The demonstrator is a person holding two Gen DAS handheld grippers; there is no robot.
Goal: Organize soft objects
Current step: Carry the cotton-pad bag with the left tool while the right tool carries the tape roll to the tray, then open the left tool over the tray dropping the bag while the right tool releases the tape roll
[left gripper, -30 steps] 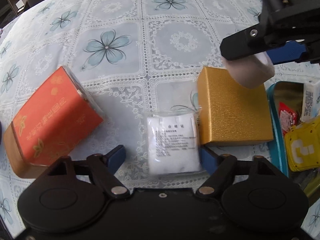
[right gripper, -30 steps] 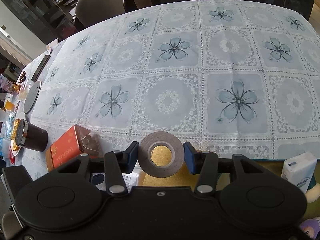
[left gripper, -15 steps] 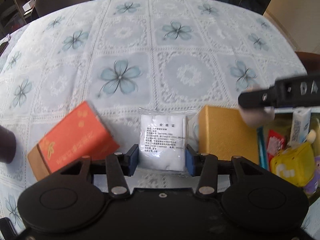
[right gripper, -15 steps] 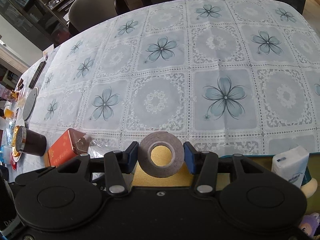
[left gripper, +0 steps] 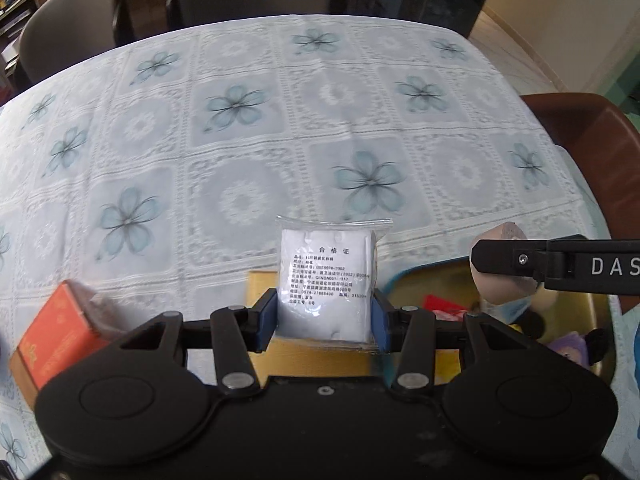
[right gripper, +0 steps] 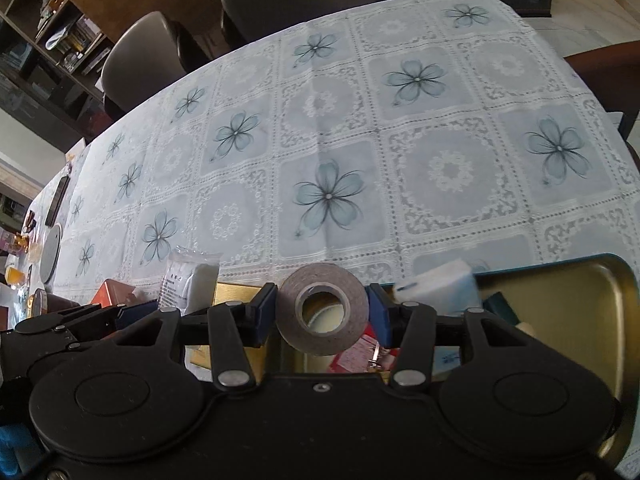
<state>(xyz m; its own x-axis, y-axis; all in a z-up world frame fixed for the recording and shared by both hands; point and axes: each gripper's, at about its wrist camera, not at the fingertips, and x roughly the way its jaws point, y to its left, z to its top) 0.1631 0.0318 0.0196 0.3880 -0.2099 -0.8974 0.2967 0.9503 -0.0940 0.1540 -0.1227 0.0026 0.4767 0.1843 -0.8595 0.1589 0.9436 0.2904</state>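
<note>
Over the floral tablecloth (left gripper: 240, 160), the left gripper (left gripper: 324, 316) is pinching a light, squashy cotton packet (left gripper: 326, 280) by its lower sides, while the right gripper (right gripper: 322, 314) is clamping a stiffer tape roll (right gripper: 322, 308) across its rim above the tin tray (right gripper: 580, 308).

— What covers the table (left gripper: 320, 80)?
— A white lace cloth (right gripper: 448, 168) with blue flowers.
— And on it?
— An orange box (left gripper: 56, 332), a gold box (right gripper: 230, 294) and an open tin (right gripper: 580, 300), side by side.
</note>
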